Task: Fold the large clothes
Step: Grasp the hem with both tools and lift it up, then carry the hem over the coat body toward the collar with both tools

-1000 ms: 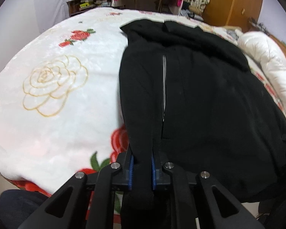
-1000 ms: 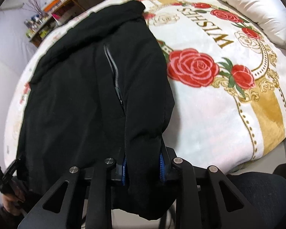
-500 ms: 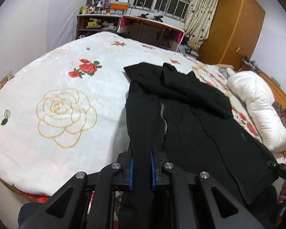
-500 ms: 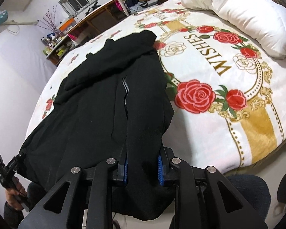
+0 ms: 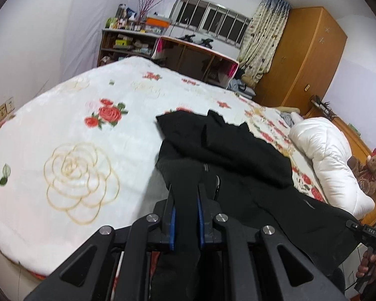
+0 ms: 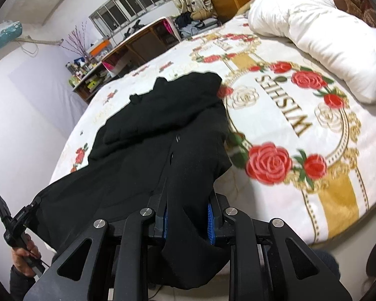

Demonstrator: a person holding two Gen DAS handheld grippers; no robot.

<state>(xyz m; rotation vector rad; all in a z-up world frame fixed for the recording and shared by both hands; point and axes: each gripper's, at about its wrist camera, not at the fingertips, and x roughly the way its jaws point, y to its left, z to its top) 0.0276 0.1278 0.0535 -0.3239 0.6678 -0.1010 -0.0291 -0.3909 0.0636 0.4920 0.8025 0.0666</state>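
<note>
Black jacket (image 5: pixel 238 165) lies spread on a bed covered by a white blanket (image 5: pixel 70 130) printed with roses, its collar end farthest from the cameras and its near hem raised off the bed edge. Left tool (image 5: pixel 185 215) is closed tight on one corner of that hem, dark cloth filling the narrow gap between its blue pads and hanging below them. Right tool (image 6: pixel 188 215) is likewise clamped on the other hem corner, a thicker bunch of fabric pinched between its pads. Each tool appears at the edge of the other's view, held in a person's hand. A white duvet (image 6: pixel 320 32) sits bunched near the head of the bed, well apart from the jacket.

Judging by this, the step in hand is the fold of the bottom half over the top: both hem corners are gripped and lifted. The next move likely calls for carrying both corners forward together, level with each other, toward the collar, keeping the cloth taut between them so the hem lands straight, then releasing.
</note>
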